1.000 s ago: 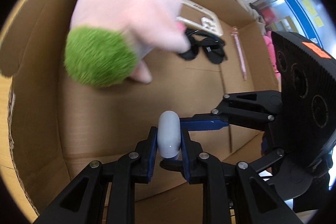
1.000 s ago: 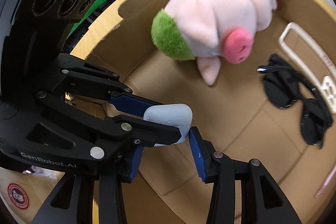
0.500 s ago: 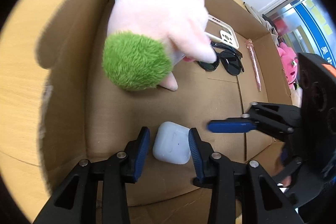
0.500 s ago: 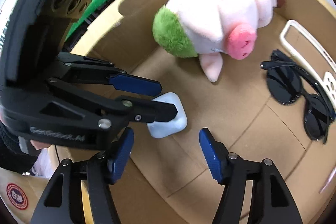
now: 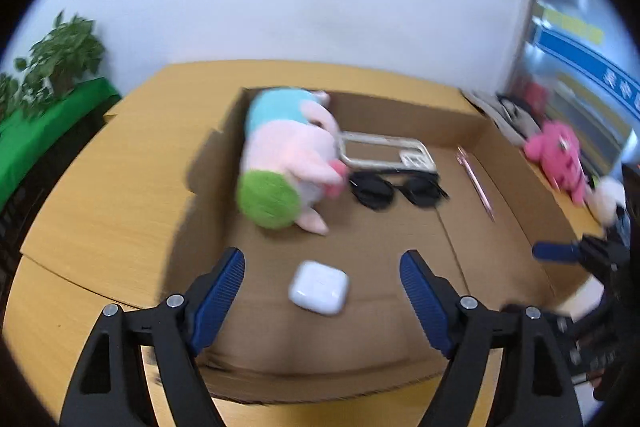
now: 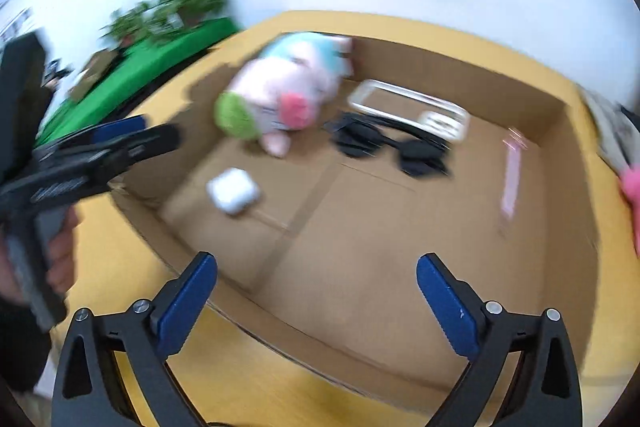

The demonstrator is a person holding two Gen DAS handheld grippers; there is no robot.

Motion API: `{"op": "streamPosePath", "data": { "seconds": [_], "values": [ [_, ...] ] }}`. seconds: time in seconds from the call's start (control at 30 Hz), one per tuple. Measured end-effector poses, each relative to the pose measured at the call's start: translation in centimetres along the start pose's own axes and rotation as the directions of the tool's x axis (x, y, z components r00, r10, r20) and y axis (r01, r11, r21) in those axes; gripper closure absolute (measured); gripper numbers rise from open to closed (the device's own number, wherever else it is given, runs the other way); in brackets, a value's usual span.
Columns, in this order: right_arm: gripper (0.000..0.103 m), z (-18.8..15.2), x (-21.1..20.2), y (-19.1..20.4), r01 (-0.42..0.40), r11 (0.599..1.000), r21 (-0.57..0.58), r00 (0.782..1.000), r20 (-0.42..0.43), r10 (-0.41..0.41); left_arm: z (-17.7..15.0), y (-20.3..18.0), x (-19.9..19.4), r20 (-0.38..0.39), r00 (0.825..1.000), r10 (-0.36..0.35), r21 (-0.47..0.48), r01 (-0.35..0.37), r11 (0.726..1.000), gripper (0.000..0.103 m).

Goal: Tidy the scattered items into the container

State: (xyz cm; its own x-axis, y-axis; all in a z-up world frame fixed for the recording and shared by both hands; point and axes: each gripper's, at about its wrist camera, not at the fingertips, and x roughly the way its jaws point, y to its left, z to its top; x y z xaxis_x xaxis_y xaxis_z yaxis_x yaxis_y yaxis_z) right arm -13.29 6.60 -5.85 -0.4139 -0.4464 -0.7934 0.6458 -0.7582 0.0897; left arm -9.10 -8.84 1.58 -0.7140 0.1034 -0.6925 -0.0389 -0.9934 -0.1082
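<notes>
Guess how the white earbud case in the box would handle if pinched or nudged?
The white earbud case looks smooth and glossy with rounded corners, so flat pads may slip off it. It lies flat on the cardboard box floor, so a nudge probably slides it rather than rolls it. Likely rigid and light.

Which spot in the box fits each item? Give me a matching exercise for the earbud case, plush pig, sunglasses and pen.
Items:
1. earbud case
2. plush pig
3. sunglasses
4. pen

Places in the box, left wrist view:
A. along the right wall
B. far left corner
C. near side, alone on the floor
D. middle, in front of the phone case

Pairs: 1-C, 2-B, 3-D, 4-A
</notes>
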Motion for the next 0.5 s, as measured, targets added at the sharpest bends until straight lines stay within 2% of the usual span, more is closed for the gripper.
{"op": "streamPosePath", "data": {
  "seconds": [0.07, 0.2, 0.33, 0.5],
  "values": [
    [0.001, -0.6, 0.9, -2.4, 0.055, 0.996, 0.066, 0.998, -0.010, -0.054, -0.7, -1.4, 1.2, -0.042, 0.999, 0.003, 0.013, -0.003, 1.000, 0.023],
    [0.001, -2.9, 0.7, -5.7, 0.090, 0.978, 0.187, 0.996, -0.027, -0.086, -1.9, -1.8, 2.9, -0.094, 0.995, 0.033, 0.005, -0.033, 0.999, 0.023],
    [0.001, -3.4, 0.7, -4.8, 0.116, 0.972, 0.206, 0.993, -0.016, -0.115, -2.9, -1.4, 3.8, -0.096, 0.989, 0.110, -0.001, -0.111, 0.994, 0.023],
    [0.000, -4.1, 1.2, -3.9, 0.090, 0.973, 0.211, 0.995, 0.017, -0.096, -3.6, -1.4, 4.3, -0.085, 0.983, 0.165, 0.030, -0.163, 0.986, 0.023]
  ]
}}
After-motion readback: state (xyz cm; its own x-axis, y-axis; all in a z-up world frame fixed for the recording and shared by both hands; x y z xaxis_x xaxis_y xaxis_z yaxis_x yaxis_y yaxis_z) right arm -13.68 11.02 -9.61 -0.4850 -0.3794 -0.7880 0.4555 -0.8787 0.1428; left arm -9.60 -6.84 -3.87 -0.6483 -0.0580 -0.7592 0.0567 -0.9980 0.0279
